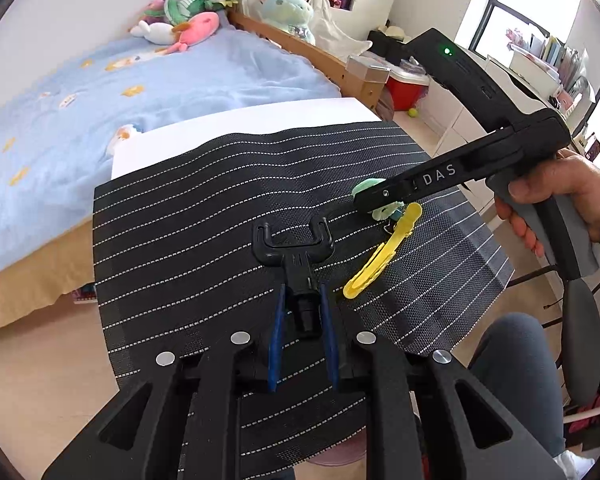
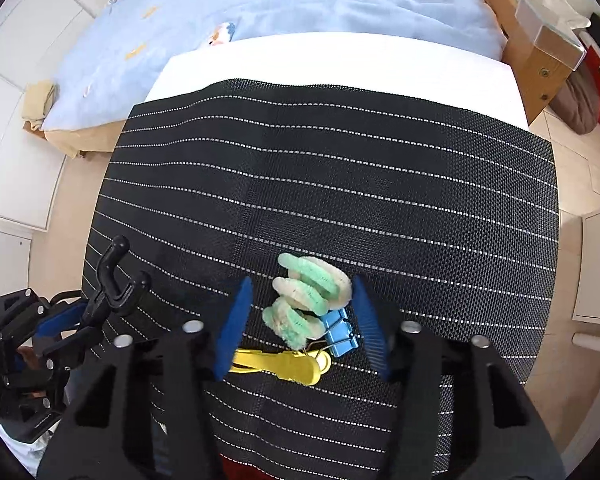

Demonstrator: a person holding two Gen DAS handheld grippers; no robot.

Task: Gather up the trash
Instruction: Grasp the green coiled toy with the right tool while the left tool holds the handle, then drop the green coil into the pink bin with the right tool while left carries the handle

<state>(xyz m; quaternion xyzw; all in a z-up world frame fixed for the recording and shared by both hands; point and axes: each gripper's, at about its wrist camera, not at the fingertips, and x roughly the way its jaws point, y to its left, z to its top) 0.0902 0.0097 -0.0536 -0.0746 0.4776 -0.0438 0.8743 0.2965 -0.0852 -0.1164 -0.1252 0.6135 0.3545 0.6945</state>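
A black plastic hook piece [image 1: 294,254] is clamped between the blue pads [image 1: 278,340] of my left gripper [image 1: 303,292], which is shut on it above the black striped mat [image 1: 180,240]. In the right wrist view a fuzzy green-and-white coil [image 2: 308,296], a blue binder clip [image 2: 340,334] and a yellow clip [image 2: 284,362] lie together on the mat [image 2: 340,160]. My right gripper [image 2: 302,284] points down over them with its jaws astride the coil. The right pad [image 2: 370,320] is at the coil's edge. The left pad [image 2: 236,320] stands a little apart from it.
The mat covers a white table [image 1: 240,124] beside a bed with a blue blanket [image 1: 140,80] and plush toys [image 1: 180,26]. A wooden bed frame [image 1: 320,56] and a red box [image 1: 406,88] are at the back right. A person's hand [image 1: 552,196] and knee [image 1: 512,344] are at the right.
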